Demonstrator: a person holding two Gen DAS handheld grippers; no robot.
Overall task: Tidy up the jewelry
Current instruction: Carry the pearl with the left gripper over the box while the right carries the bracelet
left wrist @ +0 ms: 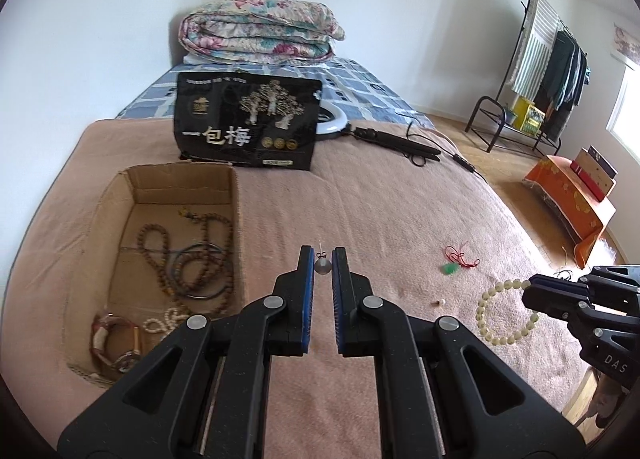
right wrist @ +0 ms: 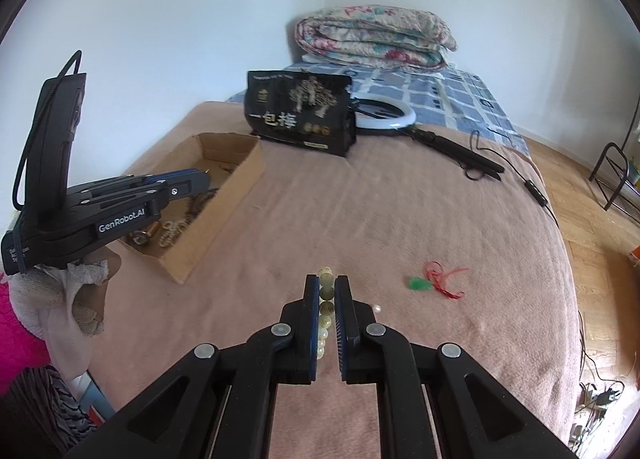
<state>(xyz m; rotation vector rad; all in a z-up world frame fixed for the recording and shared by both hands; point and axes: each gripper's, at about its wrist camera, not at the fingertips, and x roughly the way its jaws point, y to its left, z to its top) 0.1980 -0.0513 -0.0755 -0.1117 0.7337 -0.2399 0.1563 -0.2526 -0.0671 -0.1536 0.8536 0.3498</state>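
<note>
My left gripper (left wrist: 322, 253) is shut on a small grey ball earring (left wrist: 322, 266) whose pin sticks up between the blue pads. It hangs above the pink blanket, just right of the cardboard box (left wrist: 180, 183) that holds brown bead strings, dark bangles and other jewelry. The right wrist view shows that left gripper (right wrist: 205, 178) over the box (right wrist: 224, 219). My right gripper (right wrist: 327, 283) is shut on a pale bead bracelet (right wrist: 326, 299), which dangles as a loop (left wrist: 506, 311) from it (left wrist: 530, 286). A green pendant on red cord (right wrist: 420, 283) and a small white bead (right wrist: 376, 309) lie on the blanket.
A black snack bag (left wrist: 246, 123) stands behind the box, with a ring light (right wrist: 384, 115) and its cable beside it. A folded floral quilt (left wrist: 260, 31) lies at the bed's far end. A clothes rack (left wrist: 548, 71) and an orange-covered stand (left wrist: 572, 199) are on the right.
</note>
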